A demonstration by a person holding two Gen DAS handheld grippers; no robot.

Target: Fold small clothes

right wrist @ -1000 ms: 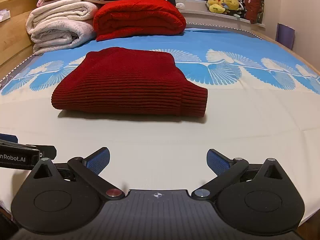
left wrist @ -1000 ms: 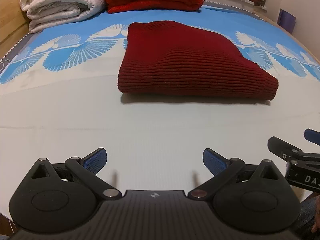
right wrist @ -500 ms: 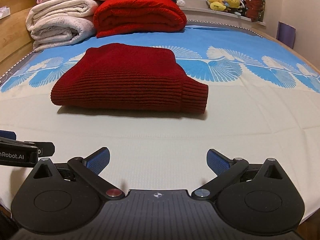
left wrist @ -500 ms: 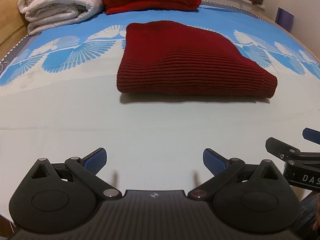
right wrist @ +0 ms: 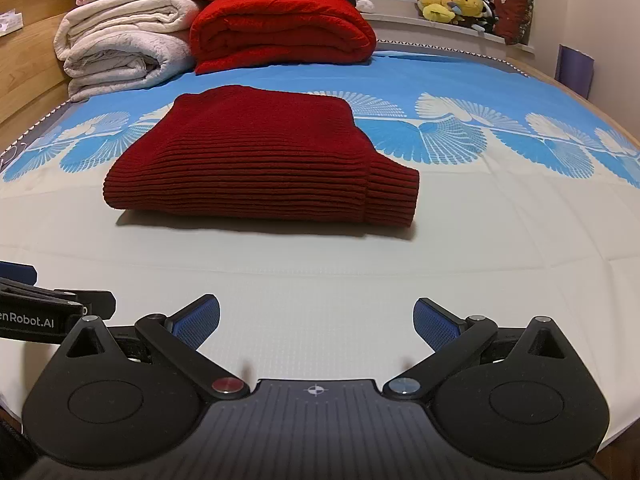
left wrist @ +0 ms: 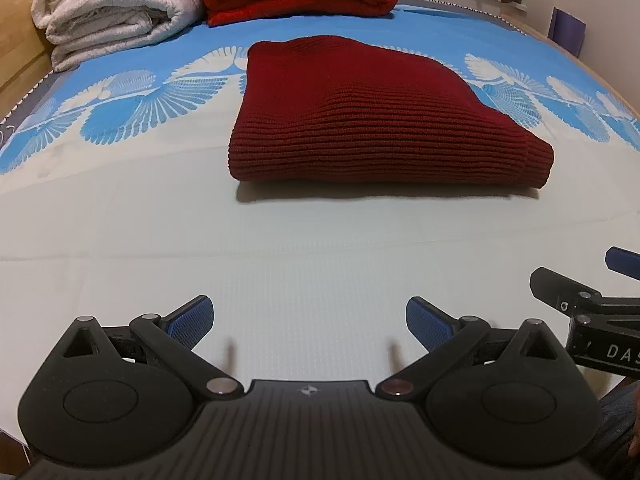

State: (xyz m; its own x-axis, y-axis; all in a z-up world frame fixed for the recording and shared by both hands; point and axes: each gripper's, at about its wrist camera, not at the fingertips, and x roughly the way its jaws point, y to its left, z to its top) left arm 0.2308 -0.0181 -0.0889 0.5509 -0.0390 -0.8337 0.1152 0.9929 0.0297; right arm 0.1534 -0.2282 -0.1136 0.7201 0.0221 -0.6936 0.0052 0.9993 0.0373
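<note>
Both grippers (left wrist: 308, 320) (right wrist: 316, 320) edged back; sweater (left wrist: 368, 120) stays folded.

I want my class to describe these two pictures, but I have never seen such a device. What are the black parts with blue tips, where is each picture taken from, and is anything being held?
Each picture comes from a camera on a hand-held tool, looking forward along its two fingers. One shows the left tongs, with the right tool's edge at the side; the other shows the right tongs. Both are open and hold nothing. They hover over a bed. On it lies a folded dark red sweater. Behind it are a red blanket and white blankets.
</note>
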